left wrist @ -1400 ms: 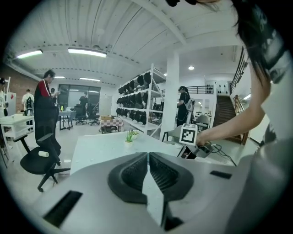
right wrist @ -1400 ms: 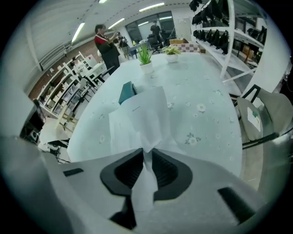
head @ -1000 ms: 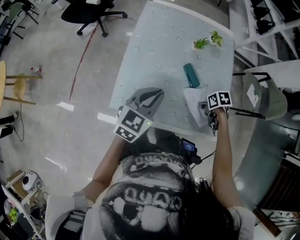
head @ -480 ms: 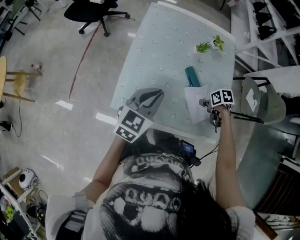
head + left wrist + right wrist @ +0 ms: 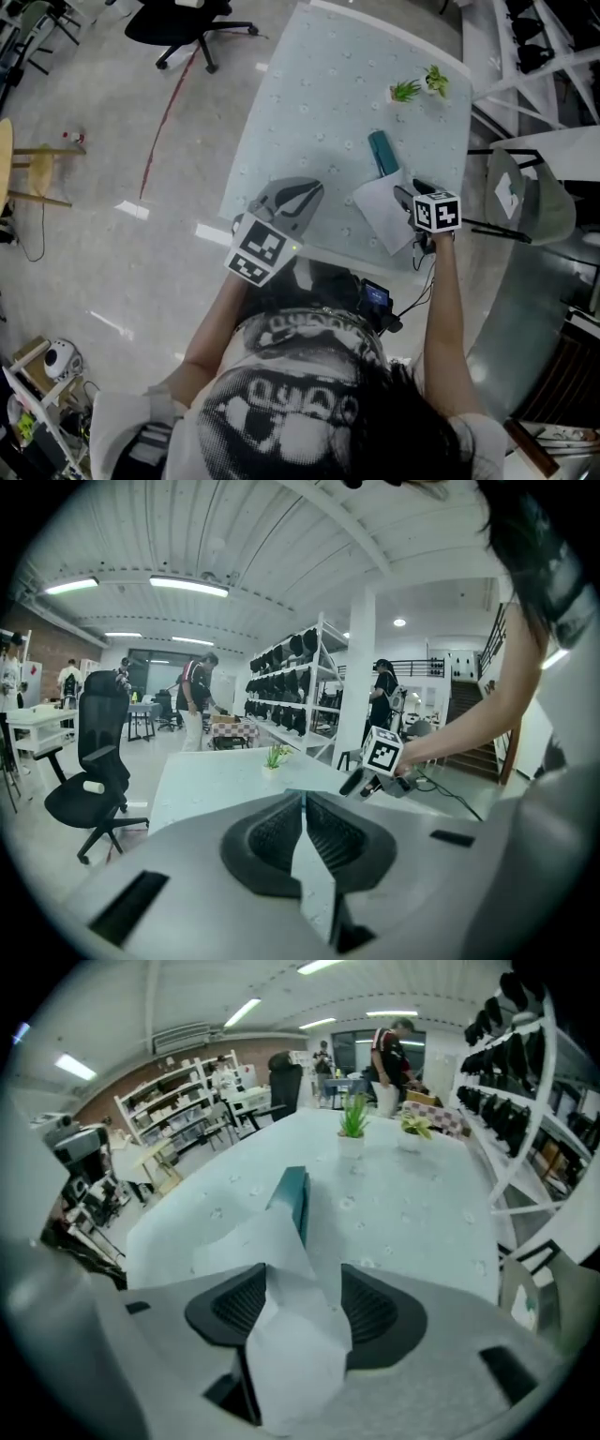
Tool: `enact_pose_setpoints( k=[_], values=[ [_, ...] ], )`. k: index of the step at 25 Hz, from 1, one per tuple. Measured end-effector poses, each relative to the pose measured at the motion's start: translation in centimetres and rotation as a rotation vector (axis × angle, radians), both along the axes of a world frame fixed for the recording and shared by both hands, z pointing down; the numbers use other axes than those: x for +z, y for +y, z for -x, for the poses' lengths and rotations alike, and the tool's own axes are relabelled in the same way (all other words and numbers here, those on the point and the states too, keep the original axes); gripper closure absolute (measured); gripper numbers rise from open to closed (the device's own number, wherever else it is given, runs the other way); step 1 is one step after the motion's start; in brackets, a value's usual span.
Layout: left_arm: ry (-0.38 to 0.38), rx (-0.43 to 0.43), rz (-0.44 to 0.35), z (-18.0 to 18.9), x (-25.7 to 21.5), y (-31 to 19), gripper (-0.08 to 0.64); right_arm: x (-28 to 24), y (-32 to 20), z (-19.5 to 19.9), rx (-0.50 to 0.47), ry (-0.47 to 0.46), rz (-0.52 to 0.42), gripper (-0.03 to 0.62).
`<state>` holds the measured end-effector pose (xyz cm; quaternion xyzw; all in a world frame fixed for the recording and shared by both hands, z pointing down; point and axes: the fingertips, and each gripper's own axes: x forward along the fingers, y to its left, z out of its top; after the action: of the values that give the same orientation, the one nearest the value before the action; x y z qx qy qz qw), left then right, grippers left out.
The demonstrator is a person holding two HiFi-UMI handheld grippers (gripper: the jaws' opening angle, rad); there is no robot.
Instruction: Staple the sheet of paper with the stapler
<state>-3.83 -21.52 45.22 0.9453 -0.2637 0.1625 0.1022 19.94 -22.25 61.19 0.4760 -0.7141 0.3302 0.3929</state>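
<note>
The right gripper (image 5: 304,1277) is held over the near right part of the pale, dotted table (image 5: 309,103). Its jaws have just been opening and are now spread wide. The sheet of paper (image 5: 295,1354) is seen loose between them, one corner lifted toward the camera, while the rest of it is spread on the table top. The teal stapler (image 5: 292,1199) is laid just beyond the sheet, and its near end is hidden by the paper's raised edge in the right gripper view.

The left gripper (image 5: 303,797) is held at the table's near edge, well to the left of the sheet. Its jaws are pressed together with nothing caught between them, and only bare table top is seen between it and the paper.

Two small potted plants (image 5: 405,90) are set near the far right corner, beyond the stapler. A grey chair (image 5: 530,197) is placed just right of the table, beside the right gripper. A black office chair (image 5: 183,23) is parked on the floor past the far left corner, and a wooden stool (image 5: 28,173) is seen at the left edge. Shelving racks (image 5: 291,682) and a standing person (image 5: 197,700) are visible in the background.
</note>
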Motion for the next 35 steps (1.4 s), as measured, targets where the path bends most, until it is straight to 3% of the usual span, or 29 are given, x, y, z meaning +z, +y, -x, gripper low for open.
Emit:
enact_pose_setpoints(
  k=[5, 7, 10, 14, 20, 31, 35],
  values=[
    [-0.021, 0.023, 0.008, -0.7, 0.3, 0.5, 0.551, 0.8, -0.7, 2.5, -0.181, -0.216, 0.093, 0.342],
    [-0.031, 0.024, 0.016, -0.8, 0.6, 0.8, 0.551, 1.1, -0.3, 2.9, -0.222, -0.277, 0.154, 0.430],
    [-0.046, 0.016, 0.028, -1.1, 1.3, 1.2, 0.549, 1.8, 0.9, 2.3, -0.242, -0.319, 0.242, 0.475],
    [-0.055, -0.003, 0.040, -1.1, 1.7, 1.0, 0.550, 2.7, 2.5, 0.4, -0.140, -0.350, 0.333, 0.499],
    [-0.053, -0.020, 0.040, -1.3, 1.7, 0.7, 0.549, 2.4, 1.5, -1.2, 0.114, -0.512, 0.319, 0.502],
    [-0.055, -0.039, 0.045, -1.0, 1.9, 0.2, 0.550, 3.0, 2.4, -2.2, 0.245, -0.543, 0.442, 0.503],
    [-0.058, -0.040, 0.043, -0.9, 1.9, 0.2, 0.550, 3.2, 2.2, -2.6, 0.370, -0.582, 0.446, 0.503]
  ],
)
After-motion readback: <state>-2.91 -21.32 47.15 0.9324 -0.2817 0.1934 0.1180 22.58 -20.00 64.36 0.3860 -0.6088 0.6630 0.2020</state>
